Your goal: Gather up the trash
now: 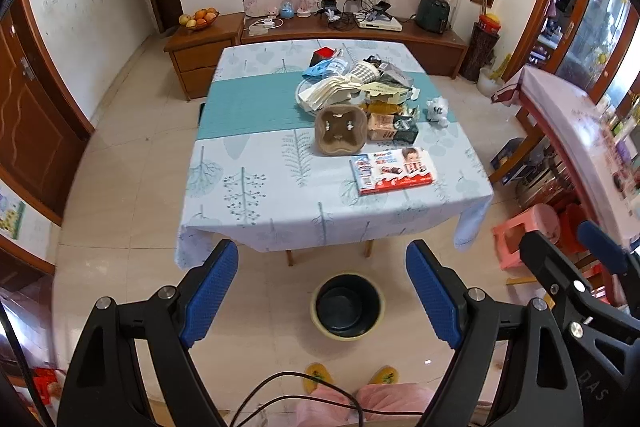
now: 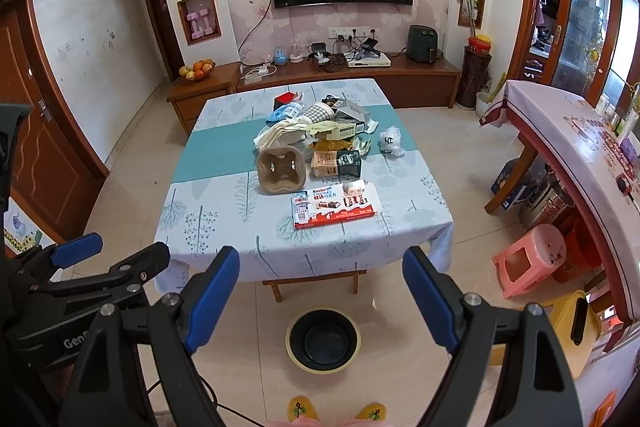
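**A:** ok so where are the tools at? Left tool point(image 1: 322, 297) sits at the bottom of its own view, blue pads spread wide, nothing between them. Right tool point(image 2: 321, 297), same deal in its view: released, empty.

**B:** yep, both hang above the floor, short of the worktop point(image 1: 248, 187). In the left view the right one also pokes in at the lower right edge. Straight between the pads, bottom centre, there's the bin point(image 1: 347, 305), dark inside with a pale rim, standing on the tiles just in front of the worktop.

**A:** and the trash? I see it all on the tablecloth, centre to upper centre of the frame. Nearest the edge is the Kinder chocolate box point(image 1: 393, 171), lying flat.

**B:** behind it a brown pulp cup carrier point(image 1: 341, 133), beside that a coffee carton point(image 1: 392, 129) on its side. Then the big pile point(image 1: 356, 83) on the teal stripe, and a crumpled white bag point(image 1: 438, 111) off to its right.

**A:** yellow slippers point(image 2: 302, 409) at the very bottom, too.
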